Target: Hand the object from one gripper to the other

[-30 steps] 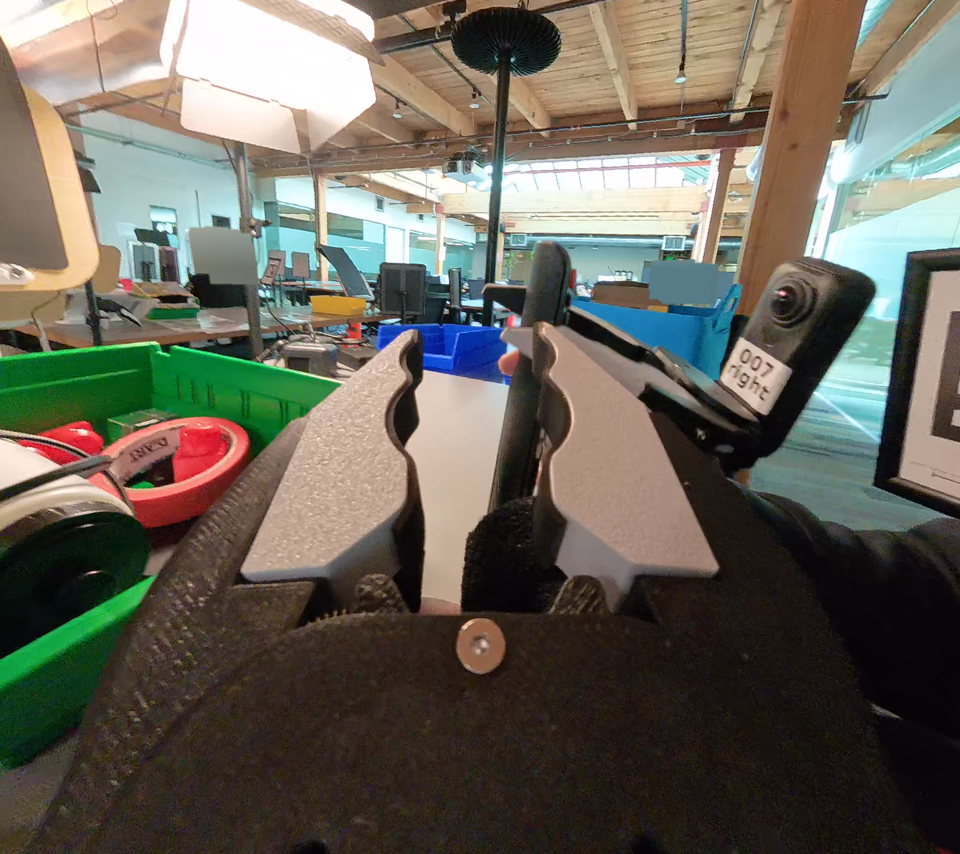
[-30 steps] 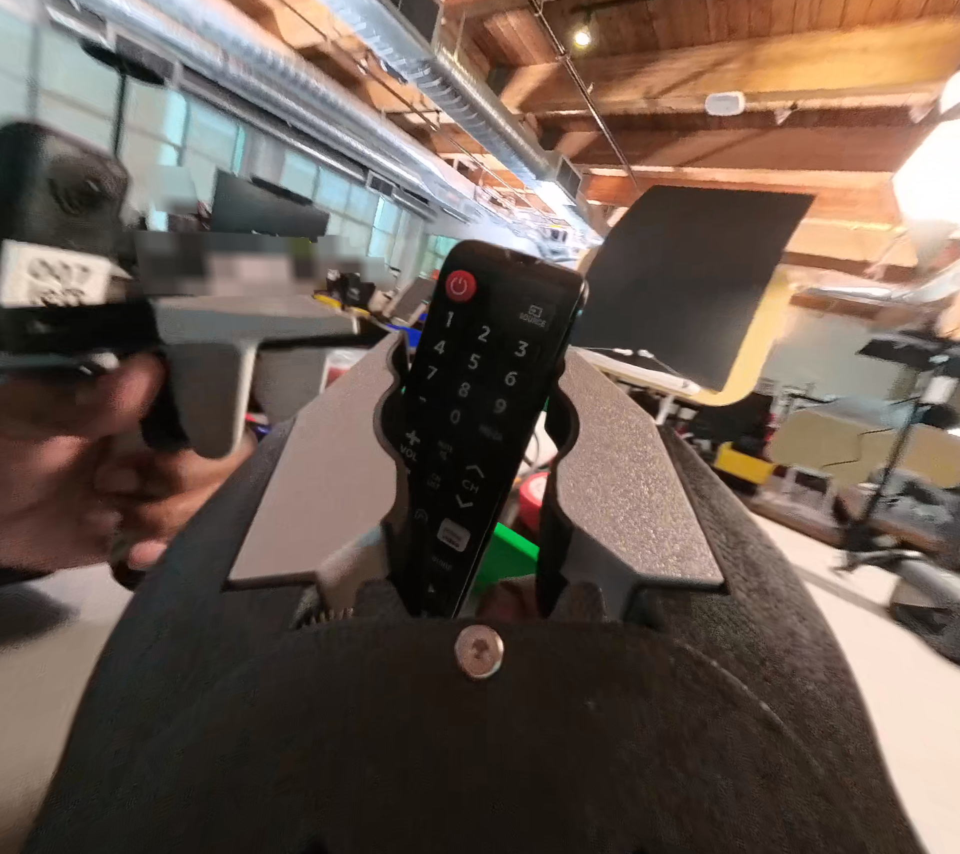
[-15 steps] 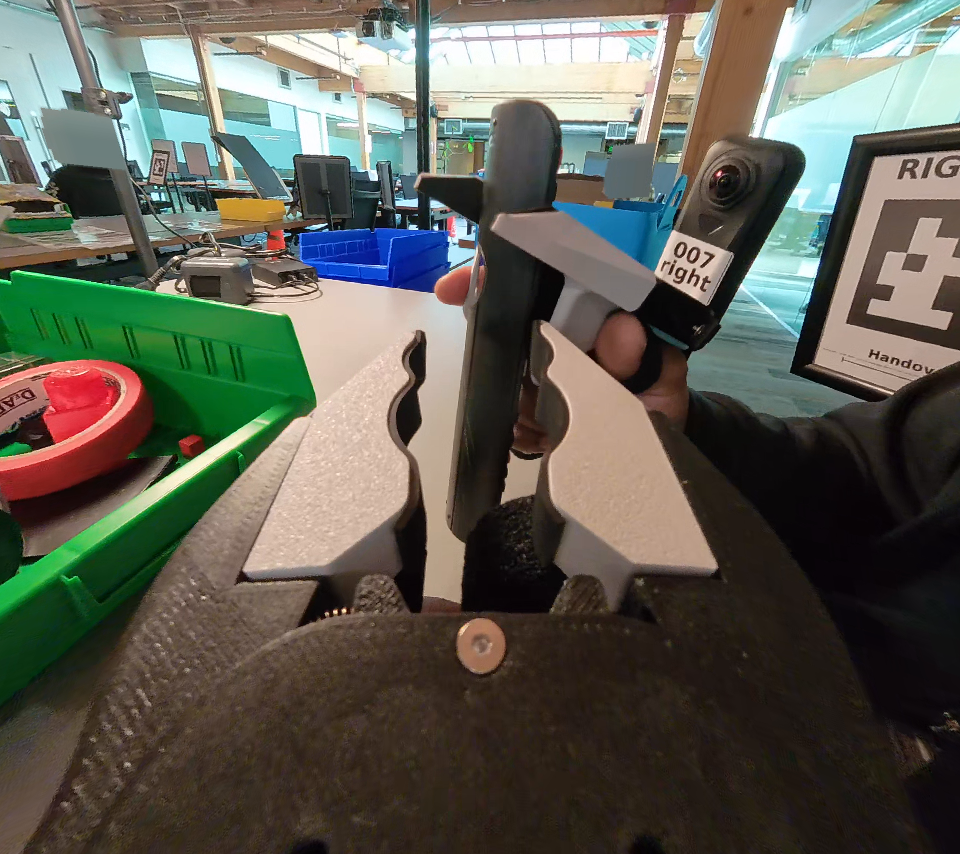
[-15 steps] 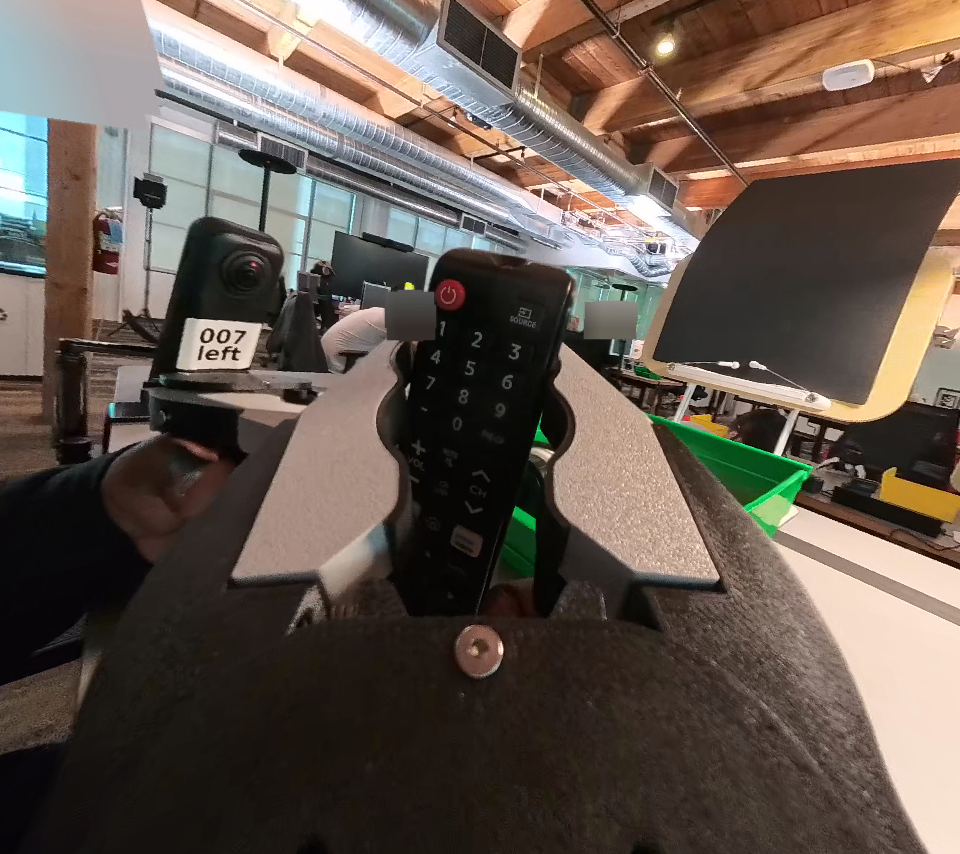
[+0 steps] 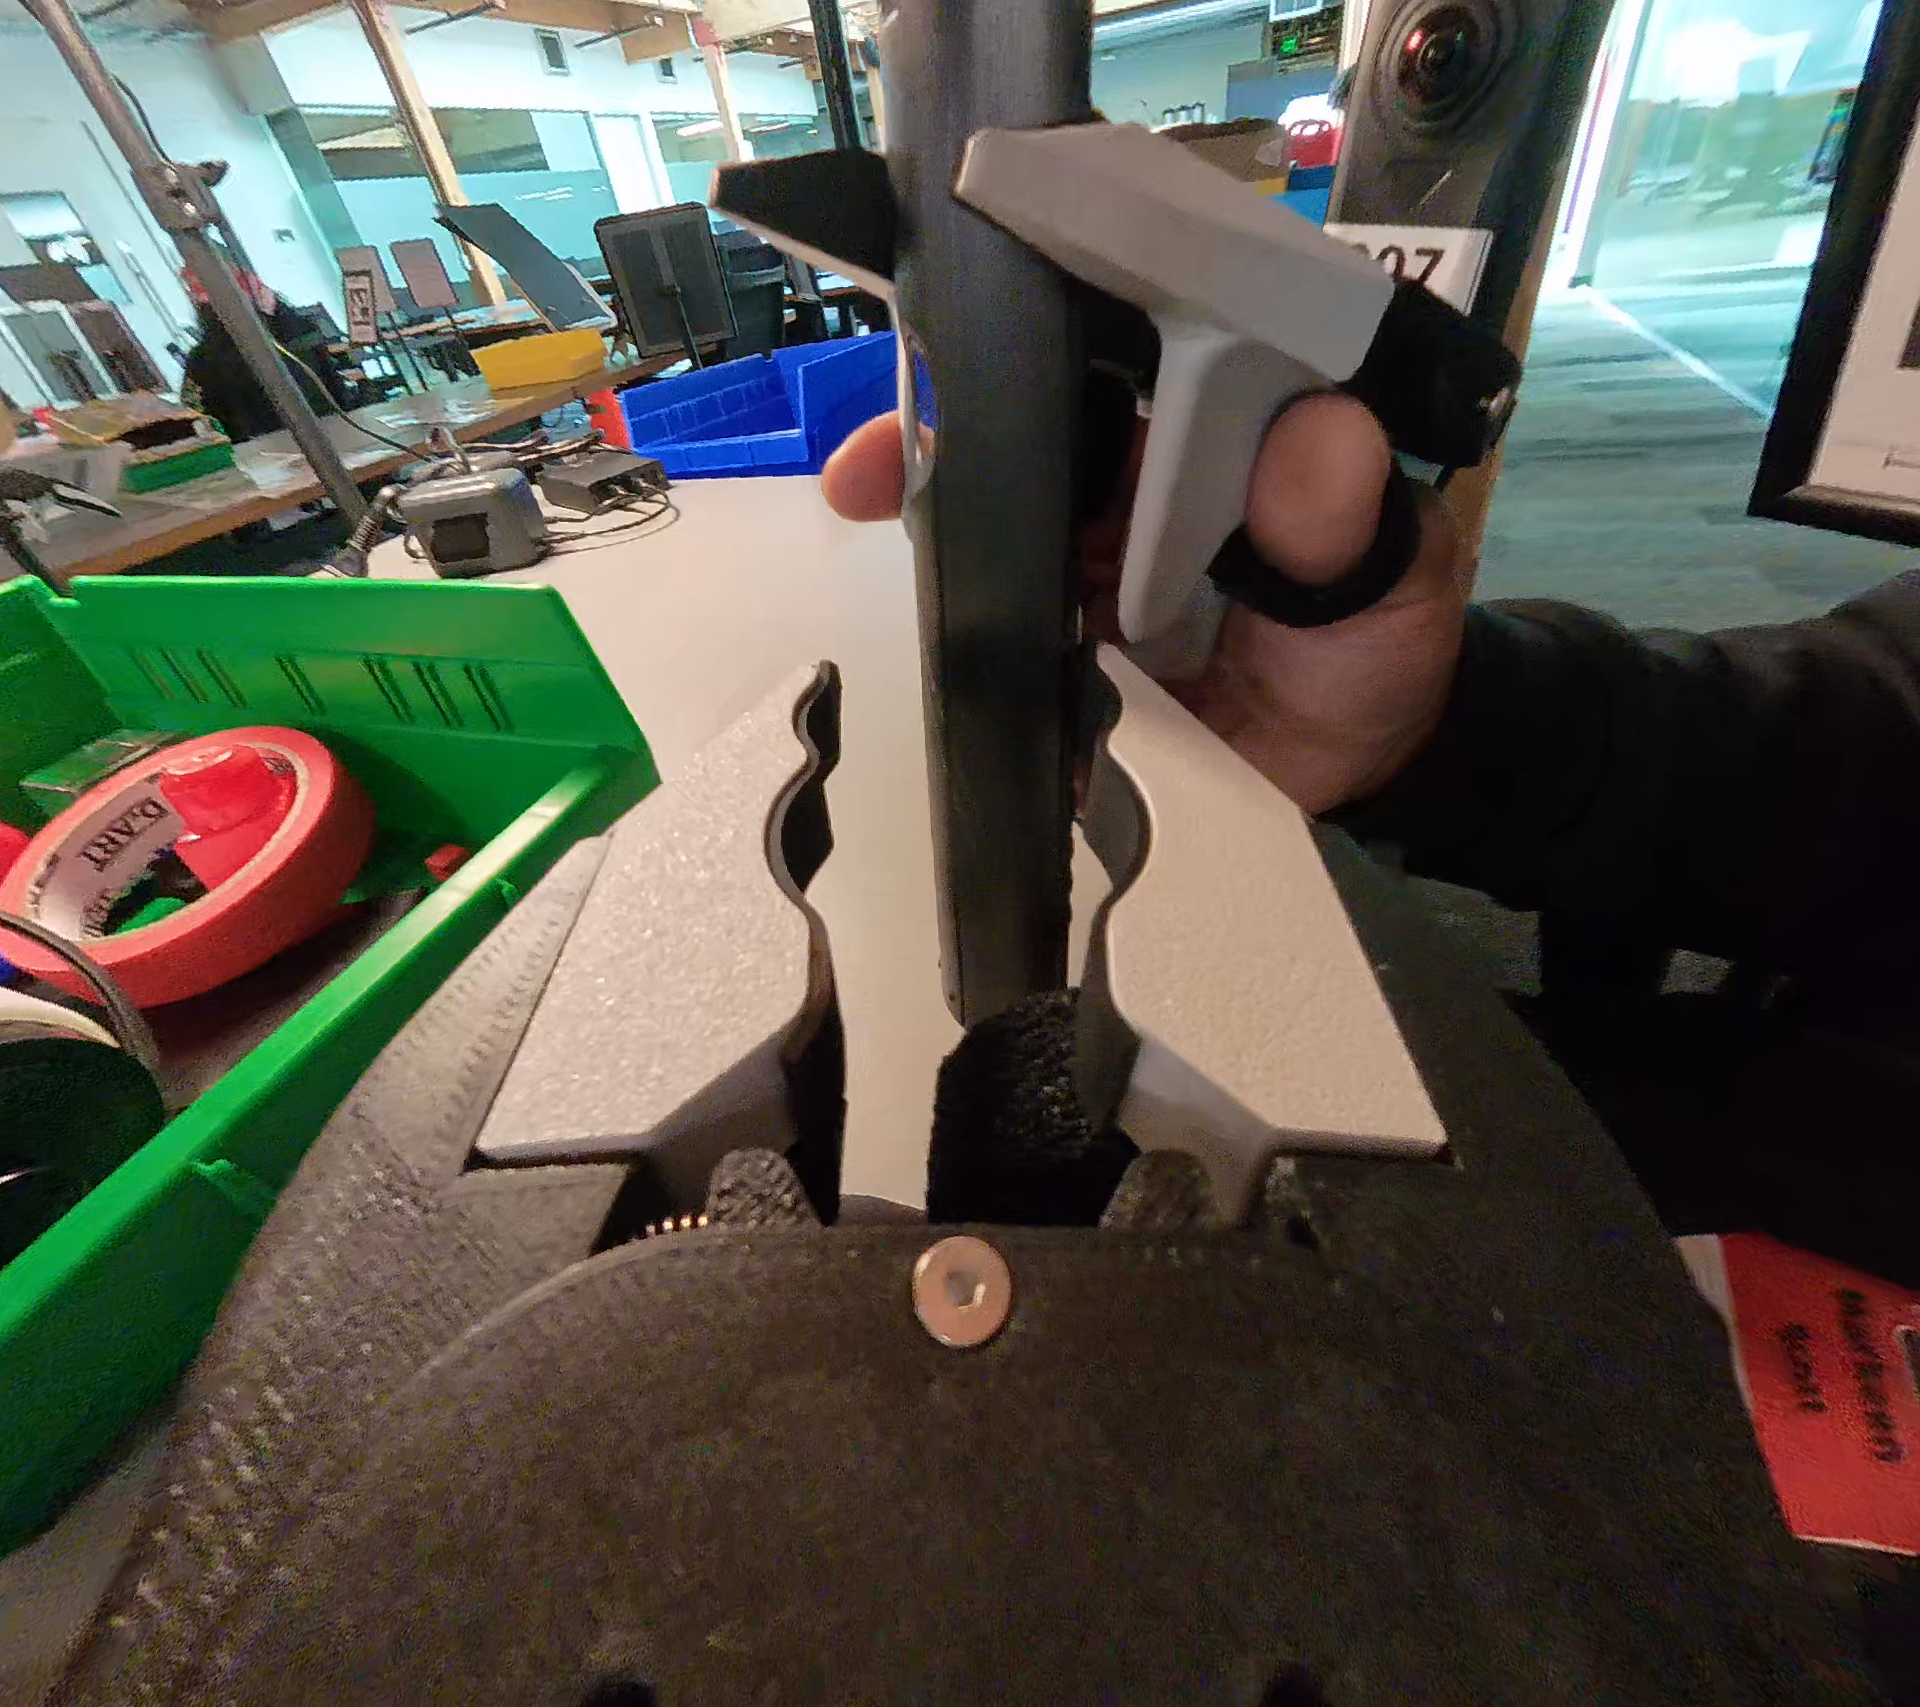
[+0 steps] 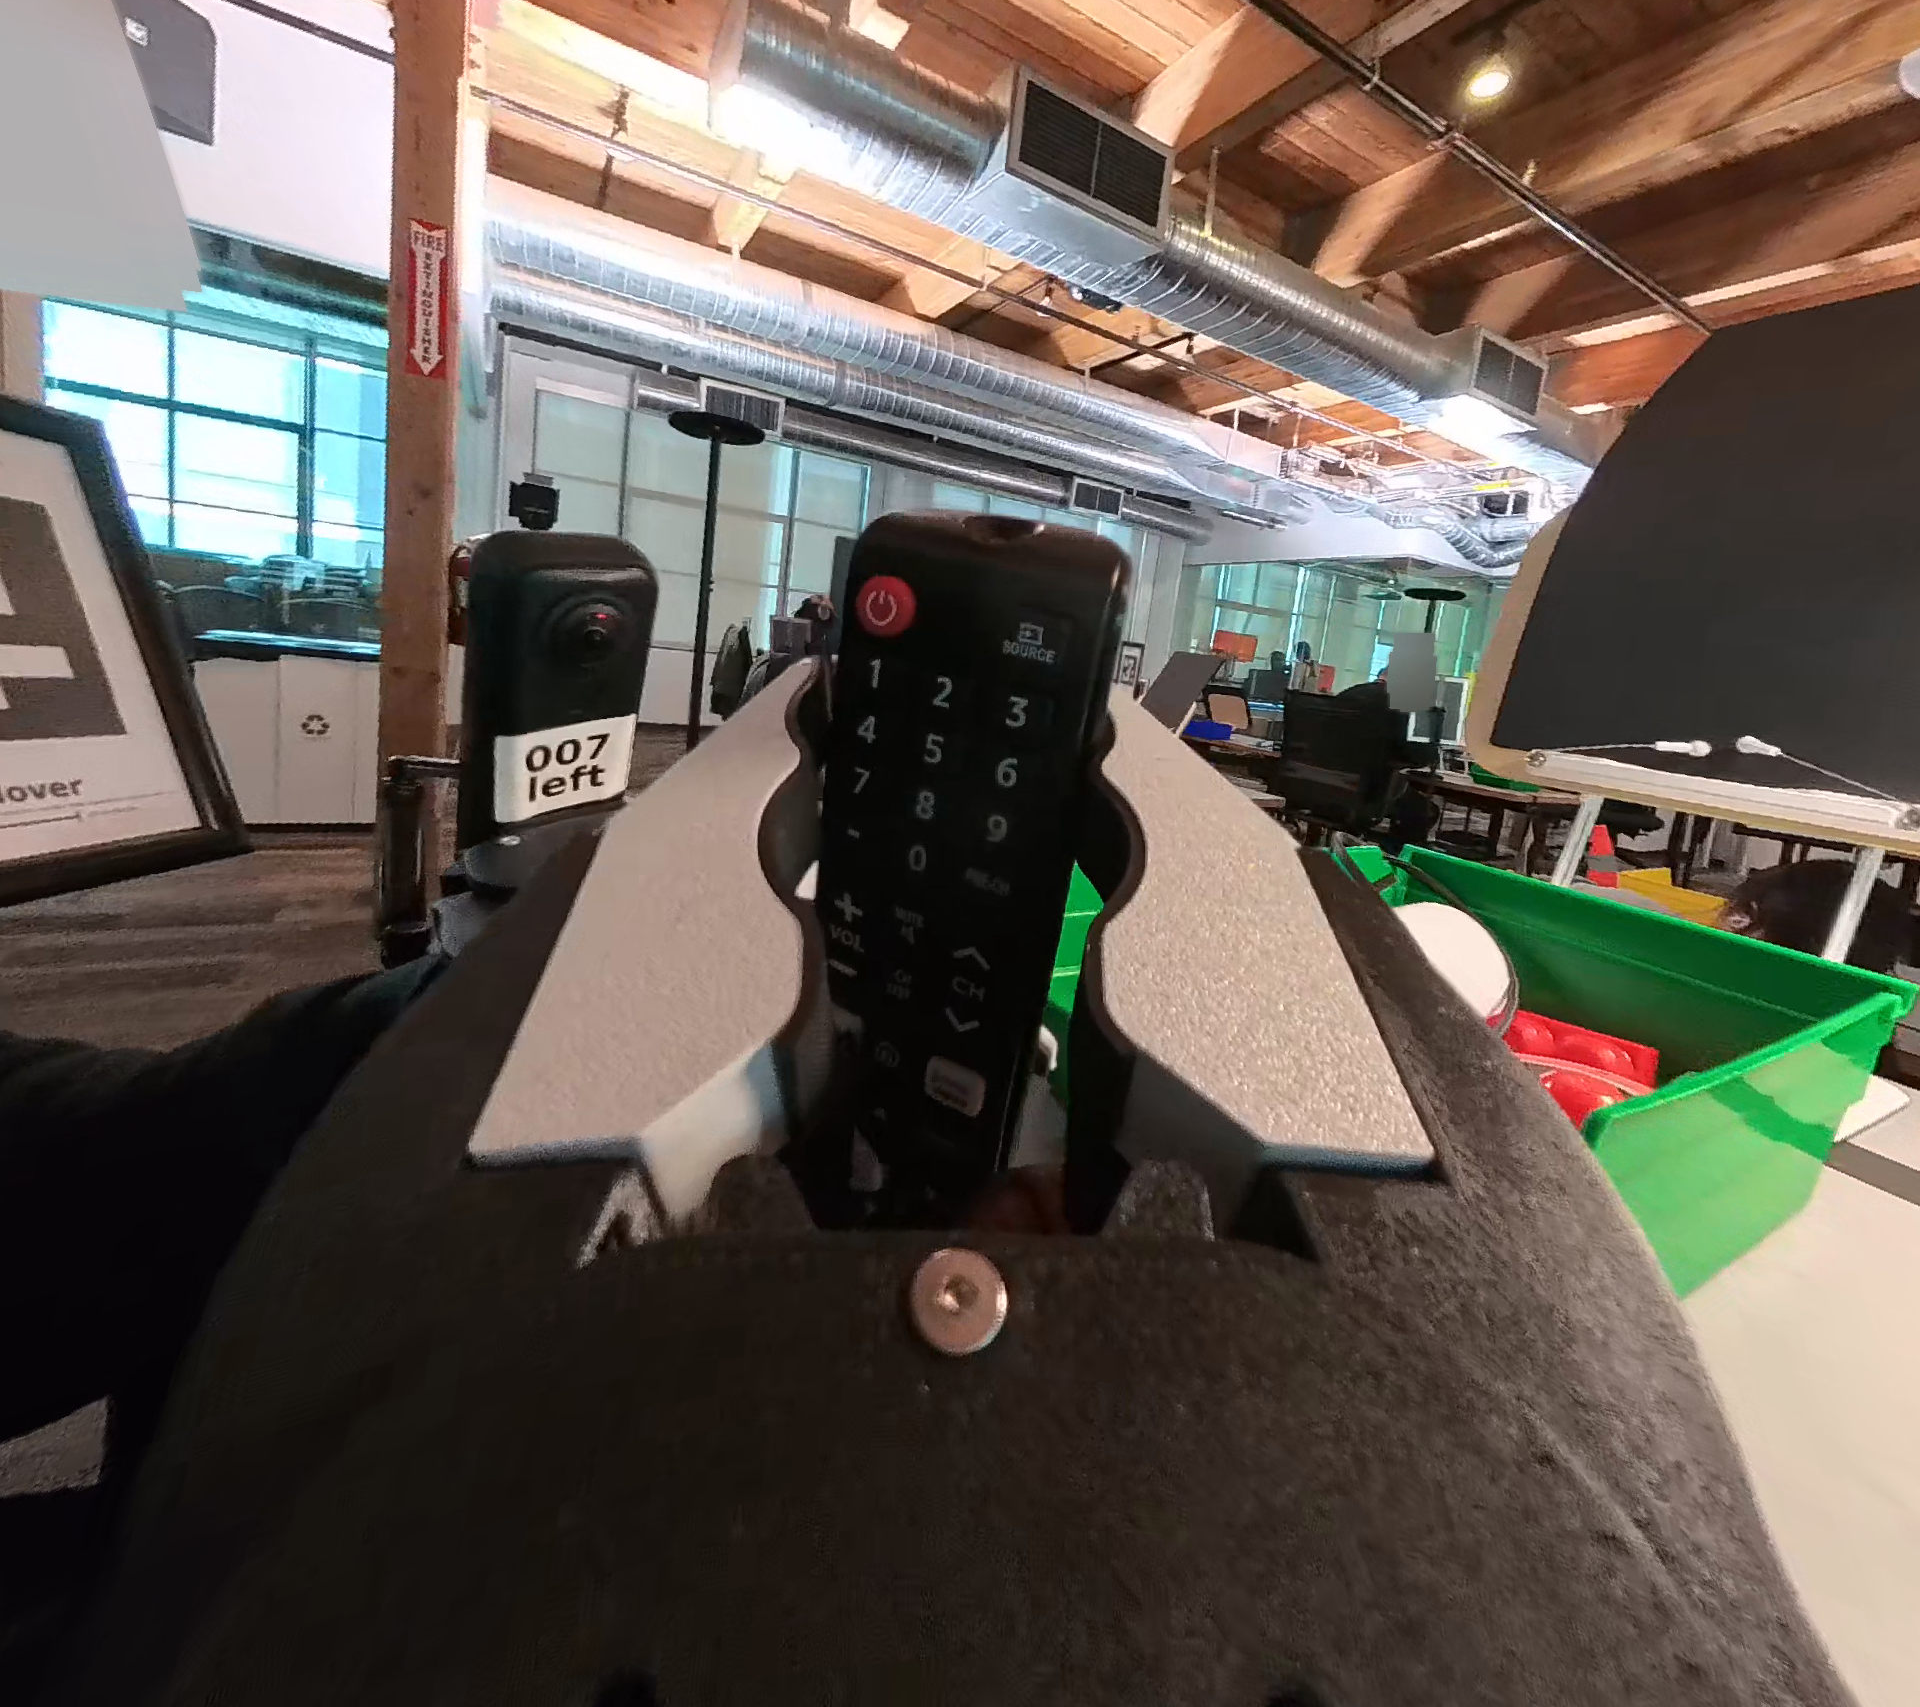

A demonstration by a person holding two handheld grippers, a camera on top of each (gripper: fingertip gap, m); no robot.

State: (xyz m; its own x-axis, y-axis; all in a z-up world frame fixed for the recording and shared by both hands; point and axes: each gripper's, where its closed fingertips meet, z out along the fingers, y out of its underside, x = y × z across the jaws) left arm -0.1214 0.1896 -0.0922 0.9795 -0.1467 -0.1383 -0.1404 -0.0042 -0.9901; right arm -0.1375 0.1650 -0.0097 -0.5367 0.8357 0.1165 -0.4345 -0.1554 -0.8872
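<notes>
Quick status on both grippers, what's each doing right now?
Left gripper: open, jaws around the remote's lower end, gap on one side.
Right gripper: shut on the remote, held upright.

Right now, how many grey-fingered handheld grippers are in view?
2. The right gripper is shut on the black plastic TV remote; the left gripper, open, straddles that remote's lower end. None appears hidden.

**Printed surfaces around the 2 grippers**

The remote [image 6: 956, 826] clamped in the right gripper [image 6: 956, 722] carries white key legends. To that gripper's left are a white label [image 6: 561, 769] on a camera [image 6: 561, 649], a framed sign [image 6: 73, 670] and a red strip sign [image 6: 426, 296] on a wooden post [image 6: 416, 566]. Left of the left gripper [image 5: 961, 691] lies a lettered red tape roll [image 5: 187, 868]; to its lower right is a red tag [image 5: 1829, 1408].
</notes>
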